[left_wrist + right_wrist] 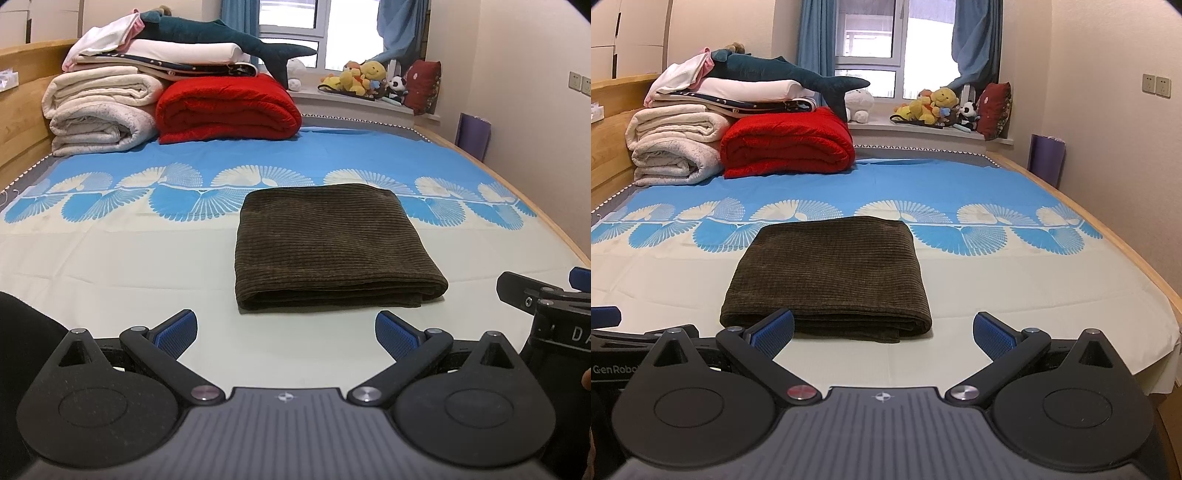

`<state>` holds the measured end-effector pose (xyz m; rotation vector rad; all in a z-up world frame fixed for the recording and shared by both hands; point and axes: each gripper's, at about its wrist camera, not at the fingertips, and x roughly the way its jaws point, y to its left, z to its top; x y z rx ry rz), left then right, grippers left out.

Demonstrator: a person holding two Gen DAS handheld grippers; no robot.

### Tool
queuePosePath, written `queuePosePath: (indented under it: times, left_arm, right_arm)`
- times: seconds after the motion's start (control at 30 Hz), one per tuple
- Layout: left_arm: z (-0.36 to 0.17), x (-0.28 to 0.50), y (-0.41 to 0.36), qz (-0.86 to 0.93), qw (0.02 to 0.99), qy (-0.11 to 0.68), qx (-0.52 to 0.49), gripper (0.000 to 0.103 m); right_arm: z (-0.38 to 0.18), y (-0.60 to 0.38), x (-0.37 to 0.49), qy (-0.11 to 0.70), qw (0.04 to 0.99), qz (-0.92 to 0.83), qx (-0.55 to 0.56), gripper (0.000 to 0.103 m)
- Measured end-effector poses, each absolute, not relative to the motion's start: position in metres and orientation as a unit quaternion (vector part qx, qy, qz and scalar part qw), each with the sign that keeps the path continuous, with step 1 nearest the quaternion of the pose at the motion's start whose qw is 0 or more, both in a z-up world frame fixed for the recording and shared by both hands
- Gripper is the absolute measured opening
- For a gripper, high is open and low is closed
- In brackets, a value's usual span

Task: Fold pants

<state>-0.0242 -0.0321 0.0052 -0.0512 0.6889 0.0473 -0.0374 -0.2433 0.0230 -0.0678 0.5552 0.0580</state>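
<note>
I found the pants (332,247) folded, soft, thick; I'd grip the near edge. Both grippers (286,330) (882,332) gaped, empty.

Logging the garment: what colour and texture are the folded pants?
Dark olive-brown pants, ribbed like corduroy; clearest in the left wrist view.

Left tongs (286,332) and right tongs (883,334) gape wide, empty.

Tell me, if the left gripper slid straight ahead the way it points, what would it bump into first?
Most likely the folded brown pants. The left gripper is open and empty, and the pants' near folded edge lies right ahead between its fingers on the bed sheet. Nothing else shows in between, though the height above the sheet is unclear.
</note>
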Motion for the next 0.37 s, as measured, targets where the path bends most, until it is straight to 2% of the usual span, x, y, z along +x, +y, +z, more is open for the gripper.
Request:
queuePosePath:
  times: [0.37]
  left_arm:
    - [0.0040,-0.0227,-0.0341,0.020,0.941,0.337,-0.021,0.103]
  right_arm:
    - [0.0230,-0.2440,-0.0367,0.272,0.961,0.028,-0.030,0.102]
